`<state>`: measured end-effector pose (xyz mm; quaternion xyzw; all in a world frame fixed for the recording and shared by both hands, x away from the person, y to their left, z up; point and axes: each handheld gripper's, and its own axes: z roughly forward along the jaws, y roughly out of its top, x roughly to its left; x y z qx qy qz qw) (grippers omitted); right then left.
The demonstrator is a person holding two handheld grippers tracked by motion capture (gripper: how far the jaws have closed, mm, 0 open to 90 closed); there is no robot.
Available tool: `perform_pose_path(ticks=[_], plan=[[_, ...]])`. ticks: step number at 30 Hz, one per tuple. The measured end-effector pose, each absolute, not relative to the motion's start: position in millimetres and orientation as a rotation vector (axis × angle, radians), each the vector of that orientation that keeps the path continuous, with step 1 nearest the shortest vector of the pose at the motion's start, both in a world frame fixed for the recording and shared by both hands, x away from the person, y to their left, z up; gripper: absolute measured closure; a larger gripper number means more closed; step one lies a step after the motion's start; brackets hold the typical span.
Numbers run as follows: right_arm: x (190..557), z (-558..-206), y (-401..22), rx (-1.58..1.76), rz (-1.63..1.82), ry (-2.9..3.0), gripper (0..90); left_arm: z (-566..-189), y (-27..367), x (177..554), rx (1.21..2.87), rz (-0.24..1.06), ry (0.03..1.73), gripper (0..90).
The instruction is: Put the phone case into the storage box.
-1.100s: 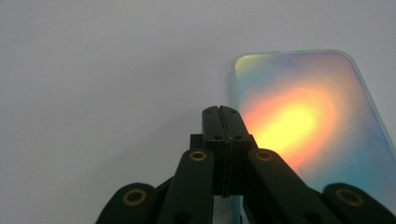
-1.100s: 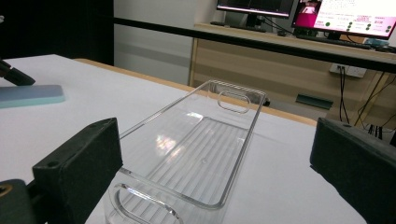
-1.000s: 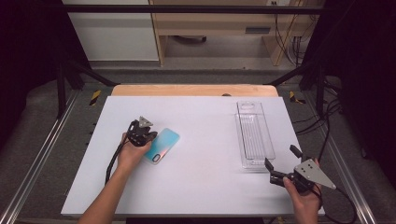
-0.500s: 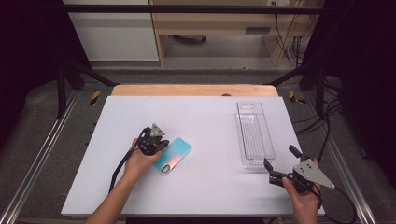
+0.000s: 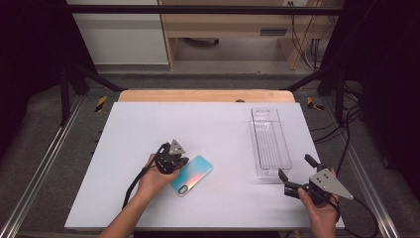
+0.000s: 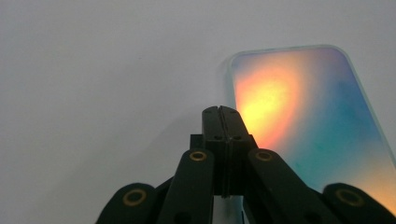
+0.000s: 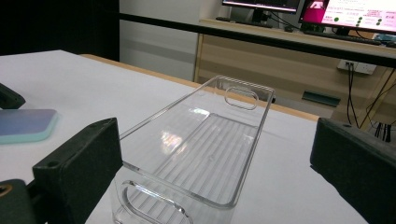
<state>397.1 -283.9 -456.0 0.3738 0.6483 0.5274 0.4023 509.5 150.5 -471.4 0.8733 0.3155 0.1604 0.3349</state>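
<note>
A phone with a teal, orange and pink back lies flat on the white table, left of centre. My left gripper is shut, its closed jaws resting against the phone's long left edge, with nothing between them. A clear plastic tray with a ribbed floor stands lengthwise at the right. My right gripper is open just in front of the tray's near end; its jaws stand wide on either side of the tray's rim. The phone's corner shows at the left there.
A wooden desk with monitors and cables stands beyond the table's far edge. Metal frame rails run along both sides of the table. A cable trails from my left gripper beside the forearm.
My left gripper has moved right and toward the near edge, and the phone has slid along with it and turned more diagonal. The right gripper has stayed in place, open.
</note>
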Motion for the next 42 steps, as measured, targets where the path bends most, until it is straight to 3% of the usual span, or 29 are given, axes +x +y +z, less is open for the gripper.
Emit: perform_pose_path(ticks=[7, 11, 18, 24, 42], plan=[[396.9, -456.1, -286.5, 0.951, 1.332, 1.631, 2.4, -459.5, 164.8, 501.2, 2.198, 0.467, 0.851, 88.7], [397.0, -456.0, -286.5, 0.951, 1.331, 1.632, 2.4, -453.9, 169.3, 489.9, 2.161, 0.521, 0.839, 72.5], [396.7, -455.8, -286.4, 0.949, 1.331, 1.633, 2.4, -452.9, 173.9, 473.4, 2.119, 0.518, 0.856, 27.8], [396.5, -455.6, -286.1, 0.948, 1.330, 1.635, 2.4, -455.0, 177.1, 462.6, 2.112, 0.435, 0.871, 7.7], [397.1, -456.0, -286.1, 0.950, 1.331, 1.644, 2.4, -477.7, 164.3, 442.9, 2.218, 0.359, 0.838, 5.6]])
